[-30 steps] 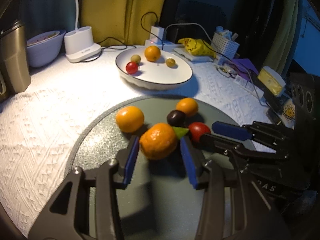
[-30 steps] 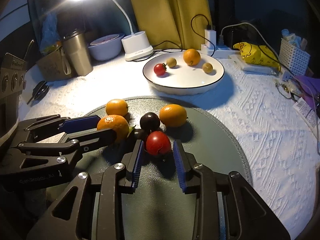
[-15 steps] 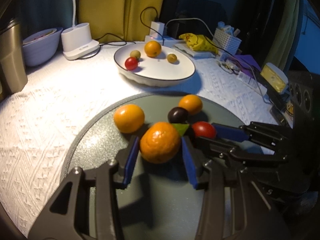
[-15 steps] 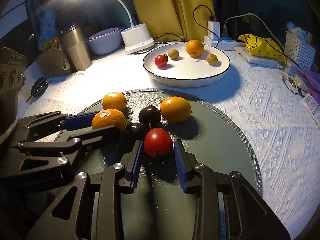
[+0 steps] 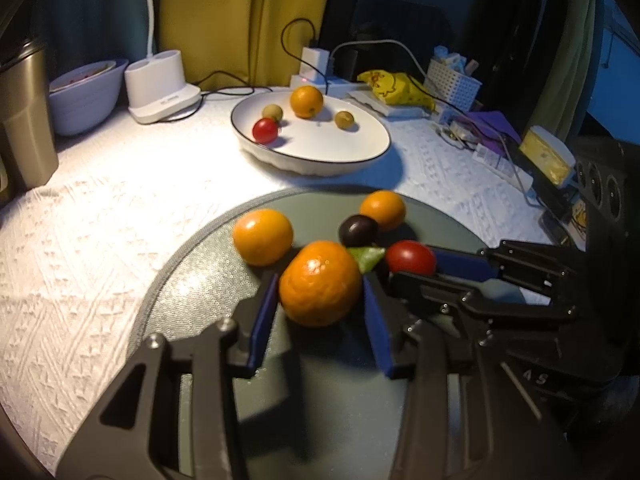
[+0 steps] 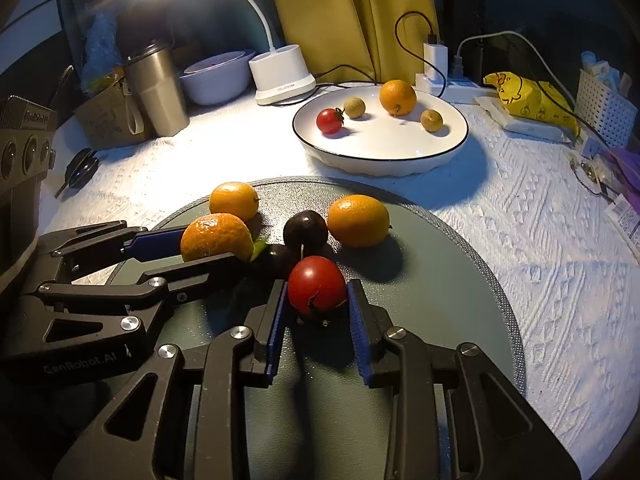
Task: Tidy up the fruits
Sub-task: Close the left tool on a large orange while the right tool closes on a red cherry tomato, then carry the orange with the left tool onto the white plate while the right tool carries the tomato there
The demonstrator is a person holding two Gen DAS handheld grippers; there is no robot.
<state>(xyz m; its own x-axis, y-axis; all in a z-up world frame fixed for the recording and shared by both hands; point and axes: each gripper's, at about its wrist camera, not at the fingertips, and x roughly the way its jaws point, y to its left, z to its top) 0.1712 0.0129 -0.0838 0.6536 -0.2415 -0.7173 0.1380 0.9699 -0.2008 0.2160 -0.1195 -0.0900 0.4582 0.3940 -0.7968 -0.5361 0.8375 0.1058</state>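
Roughly midway: four fruits on the plate (image 6: 460,140), five left on the mat (image 6: 440,280). Left claw (image 5: 320,304) clamped on a mandarin (image 5: 320,282); right claw (image 6: 318,300) closing on a tomato (image 6: 317,285) (pads touching).

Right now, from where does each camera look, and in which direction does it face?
Left wrist: on the left gripper, looking down along its fingers at the tangerine between its pads; the right gripper enters from the right.
Right wrist: on the right gripper, whose closing jaws flank the red tomato; the left gripper enters from the left.
Shared: grey mat, white plate.
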